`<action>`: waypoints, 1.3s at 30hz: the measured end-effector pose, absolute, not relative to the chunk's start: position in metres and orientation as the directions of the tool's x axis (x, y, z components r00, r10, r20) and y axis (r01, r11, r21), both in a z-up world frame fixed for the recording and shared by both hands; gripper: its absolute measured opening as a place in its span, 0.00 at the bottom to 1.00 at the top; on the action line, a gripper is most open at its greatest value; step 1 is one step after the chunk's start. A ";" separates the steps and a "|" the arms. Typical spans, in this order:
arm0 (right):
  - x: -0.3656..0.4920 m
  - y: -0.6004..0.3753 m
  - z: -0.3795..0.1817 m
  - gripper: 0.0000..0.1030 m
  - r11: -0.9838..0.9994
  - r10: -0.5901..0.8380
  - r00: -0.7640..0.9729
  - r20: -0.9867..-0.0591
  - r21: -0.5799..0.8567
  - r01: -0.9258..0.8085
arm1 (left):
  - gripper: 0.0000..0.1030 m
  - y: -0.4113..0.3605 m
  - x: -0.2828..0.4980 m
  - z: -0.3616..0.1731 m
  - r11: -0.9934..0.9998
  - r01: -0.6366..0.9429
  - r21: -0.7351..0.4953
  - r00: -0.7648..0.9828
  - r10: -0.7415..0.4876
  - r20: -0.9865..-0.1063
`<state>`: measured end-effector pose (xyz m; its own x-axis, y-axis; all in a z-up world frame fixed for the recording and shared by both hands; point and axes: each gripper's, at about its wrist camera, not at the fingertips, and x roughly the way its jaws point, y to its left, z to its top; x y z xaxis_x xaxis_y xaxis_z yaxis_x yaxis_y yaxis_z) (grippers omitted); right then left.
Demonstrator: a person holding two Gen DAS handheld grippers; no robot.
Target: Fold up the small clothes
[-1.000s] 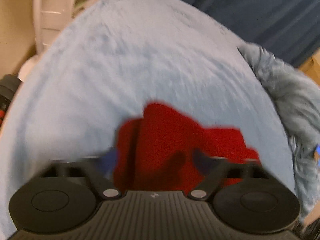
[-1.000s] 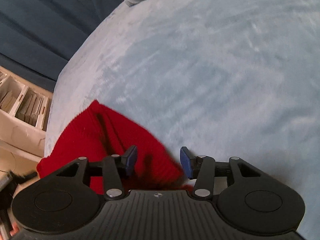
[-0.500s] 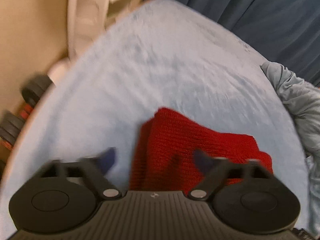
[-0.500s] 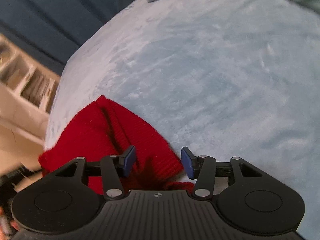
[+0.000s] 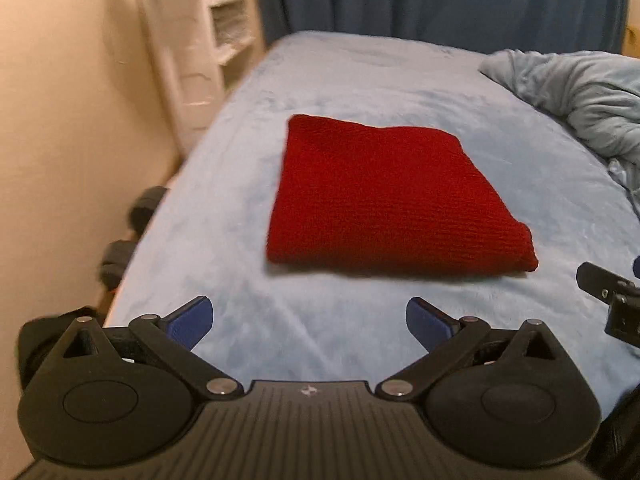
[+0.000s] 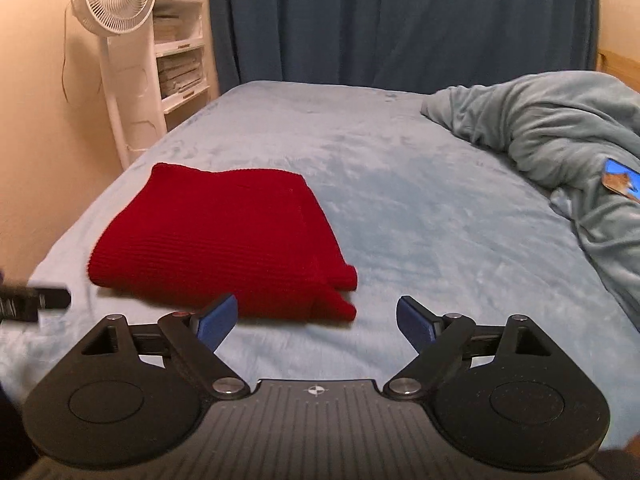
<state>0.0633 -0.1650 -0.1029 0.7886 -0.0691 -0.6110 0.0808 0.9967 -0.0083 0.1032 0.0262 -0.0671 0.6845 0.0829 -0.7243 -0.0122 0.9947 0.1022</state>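
I had just let go and pulled both hands back: my left gripper (image 5: 308, 320) and right gripper (image 6: 316, 320) had spread wide, empty, leaving the red knit (image 5: 388, 196) folded flat on the bed (image 5: 360, 72), apparently done.

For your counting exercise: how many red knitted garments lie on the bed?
1: a folded red knitted garment lies flat on the light blue bed cover, near its left edge. Others may hide under the rumpled blanket.
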 end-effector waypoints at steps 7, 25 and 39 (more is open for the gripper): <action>0.030 -0.151 -0.092 0.85 0.997 -0.052 0.789 -0.613 0.012 0.075 | 1.00 0.009 0.068 -0.044 0.990 -0.010 0.140 0.744 0.101 -0.661; 0.021 -0.141 -0.069 0.85 0.999 0.005 0.808 -0.589 0.045 0.027 | 1.00 0.010 0.054 -0.021 0.986 -0.034 0.161 0.744 0.132 -0.655; 0.024 -0.138 -0.069 0.85 0.999 0.020 0.800 -0.599 0.036 0.002 | 1.00 0.014 0.058 -0.021 0.986 -0.050 0.158 0.730 0.144 -0.668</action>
<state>0.0236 -0.1379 -0.0688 0.8003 0.0201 -0.5993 0.0016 0.9994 0.0357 0.0583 0.0144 -0.0211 0.7296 0.1442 -0.6685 -0.0499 0.9861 0.1582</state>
